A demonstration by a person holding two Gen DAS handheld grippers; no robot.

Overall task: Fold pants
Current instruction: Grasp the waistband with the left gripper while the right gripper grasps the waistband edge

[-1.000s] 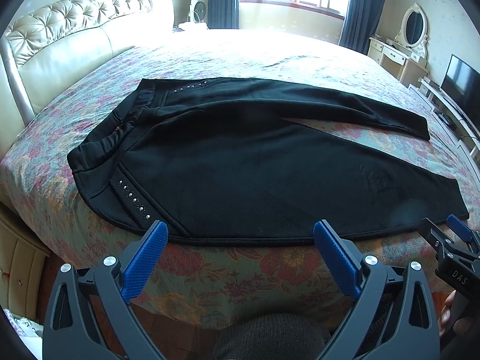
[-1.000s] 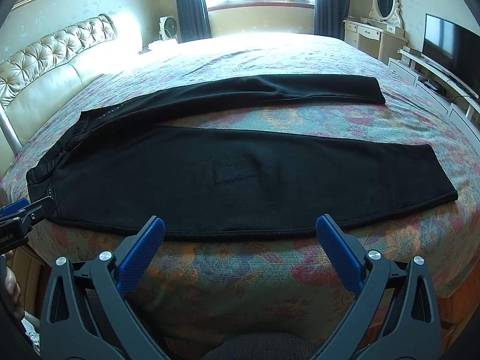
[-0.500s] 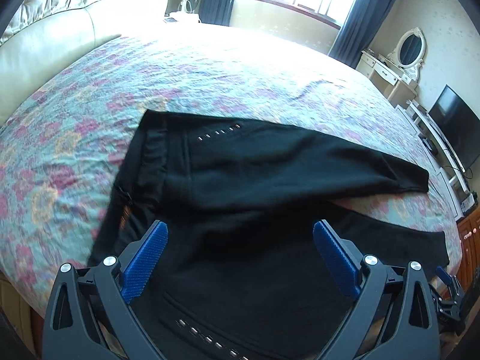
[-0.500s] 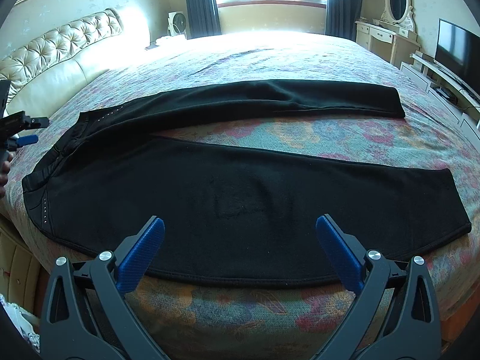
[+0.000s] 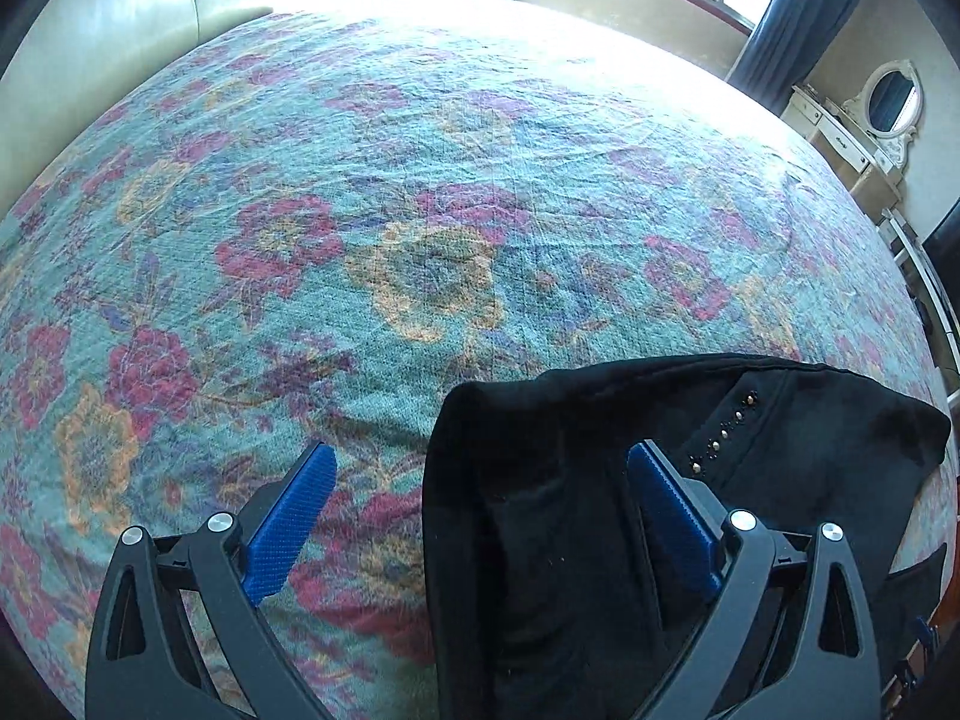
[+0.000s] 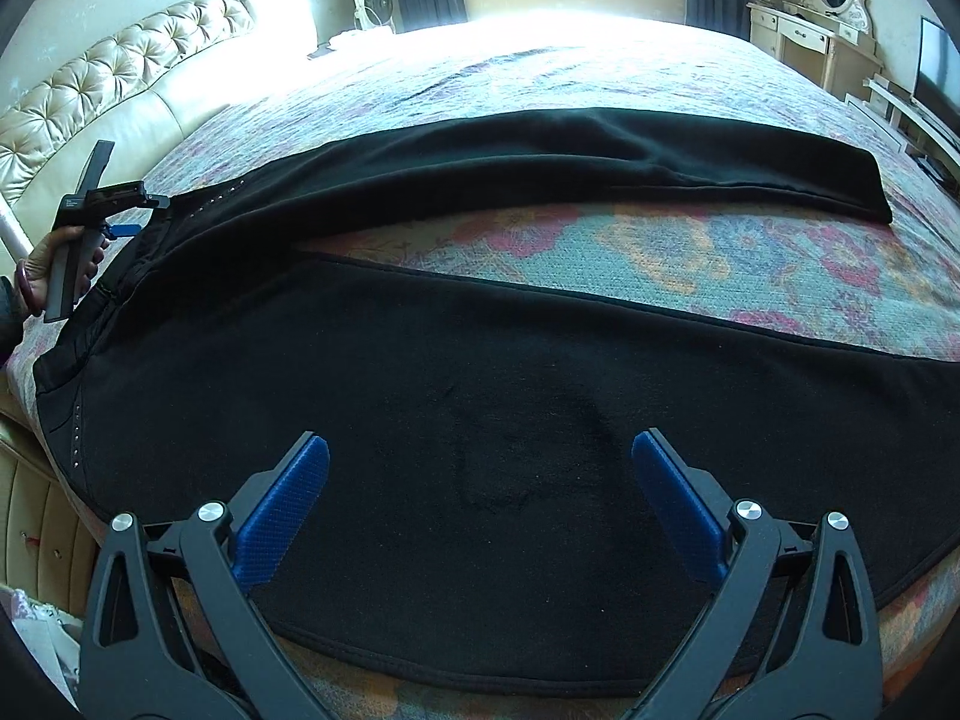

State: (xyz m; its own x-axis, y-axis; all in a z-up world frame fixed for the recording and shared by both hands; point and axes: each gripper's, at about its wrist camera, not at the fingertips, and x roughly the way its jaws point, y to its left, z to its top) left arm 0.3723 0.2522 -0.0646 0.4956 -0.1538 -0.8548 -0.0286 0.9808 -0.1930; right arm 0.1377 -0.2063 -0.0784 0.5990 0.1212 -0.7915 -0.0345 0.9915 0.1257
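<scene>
Black pants lie spread on the floral bedspread, waist at the left, the two legs reaching right with a gap between them. My right gripper is open and empty, low over the near leg. My left gripper is open over the far corner of the waistband, with studs beside its right finger. In the right wrist view the left gripper shows at the waist's far edge, held by a hand.
A cream tufted headboard runs along the left. A white dresser with an oval mirror and a TV stand at the right. A fan and window are at the back. The bed's front edge is below my right gripper.
My left gripper moved from the near waist edge across to the far corner of the waistband. My right gripper moved forward and lower over the near leg. Both stayed open.
</scene>
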